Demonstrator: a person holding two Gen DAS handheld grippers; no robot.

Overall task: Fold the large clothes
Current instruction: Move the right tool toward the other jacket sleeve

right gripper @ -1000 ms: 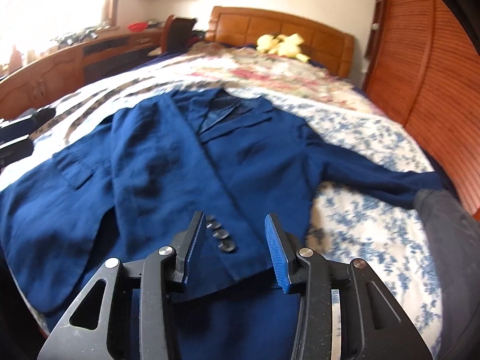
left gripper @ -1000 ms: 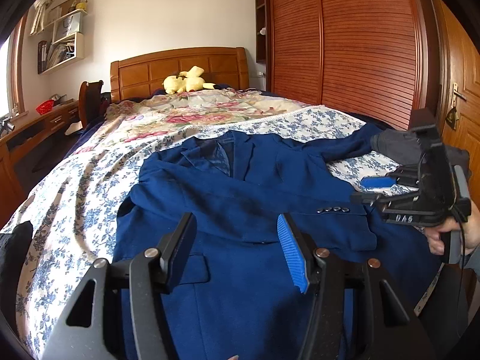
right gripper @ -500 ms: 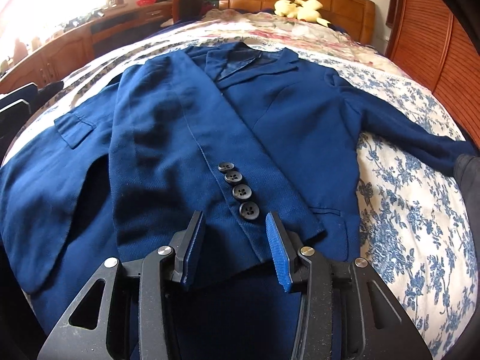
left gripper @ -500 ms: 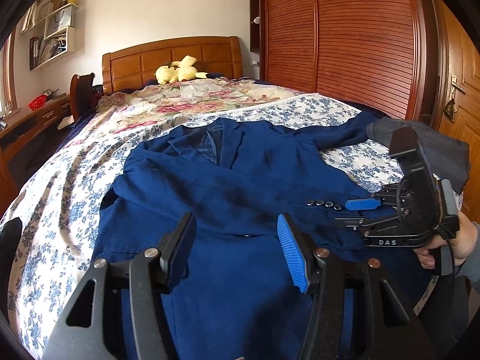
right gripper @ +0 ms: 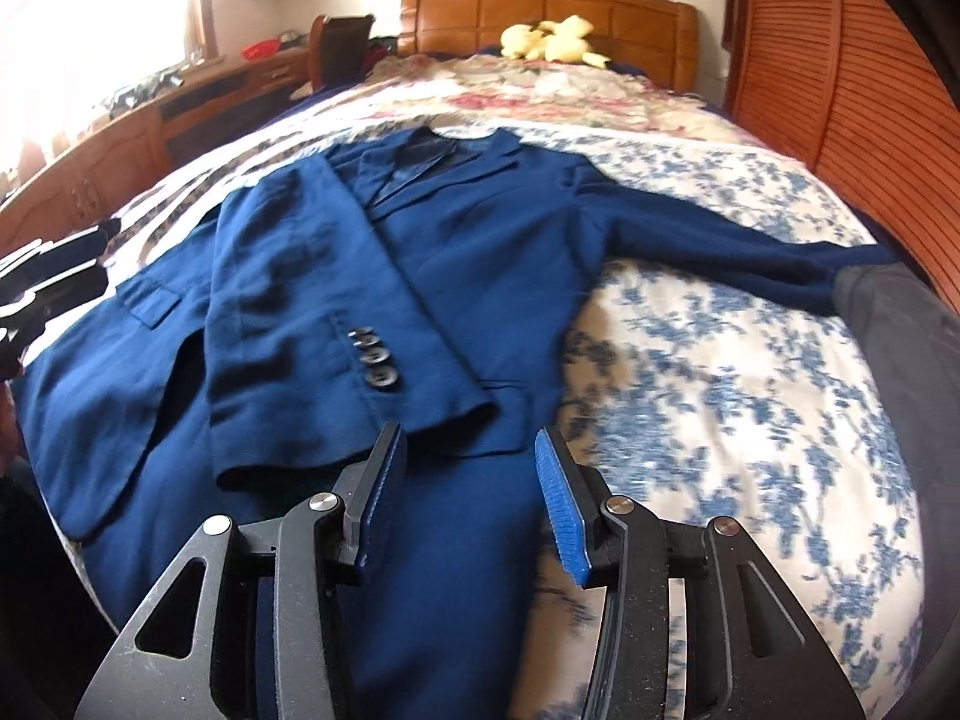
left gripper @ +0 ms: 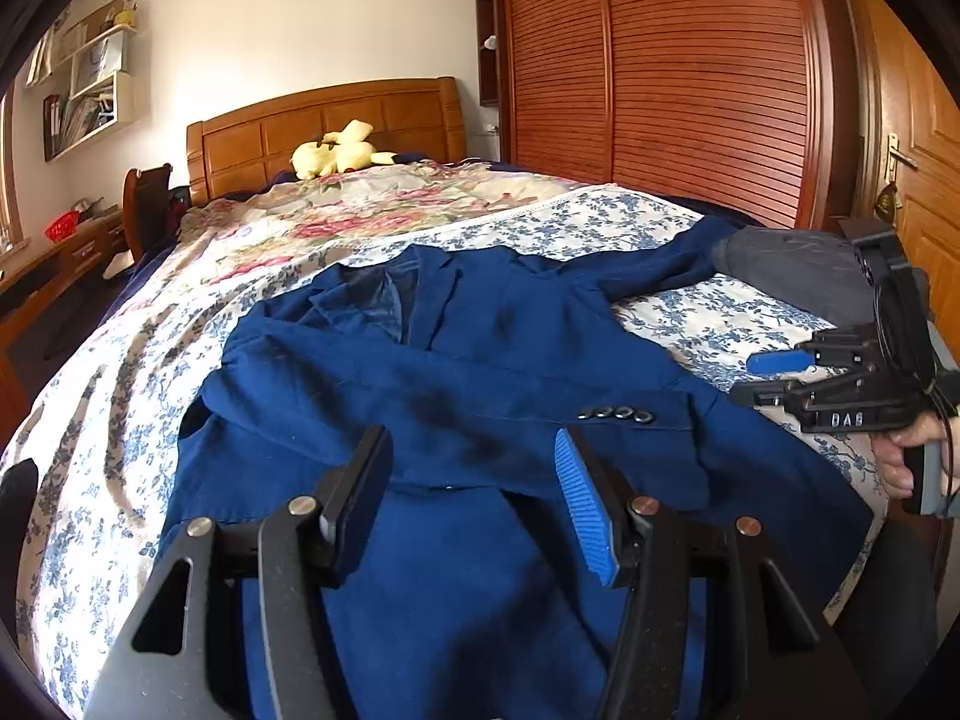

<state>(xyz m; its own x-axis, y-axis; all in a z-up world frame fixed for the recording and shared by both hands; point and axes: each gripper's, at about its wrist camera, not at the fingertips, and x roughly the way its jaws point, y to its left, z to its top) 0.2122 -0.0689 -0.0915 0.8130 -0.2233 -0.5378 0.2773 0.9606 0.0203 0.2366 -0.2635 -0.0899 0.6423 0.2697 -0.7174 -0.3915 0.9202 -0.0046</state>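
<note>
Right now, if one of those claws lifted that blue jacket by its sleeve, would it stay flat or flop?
Probably flop: the blue jacket lies creased, one sleeve already folded across it. Likely heavyish, being thick and lined. Probably won't slide much on the bedspread.

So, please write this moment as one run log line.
blue jacket: flat on bed, one sleeve folded across | left tool: open | right tool: open

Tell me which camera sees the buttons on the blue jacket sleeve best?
The right wrist view. There the sleeve buttons sit close, facing the camera, as separate round discs on the blue jacket, though slightly blurred. The left wrist view shows the same buttons smaller, from the side, in a squashed row.
</note>
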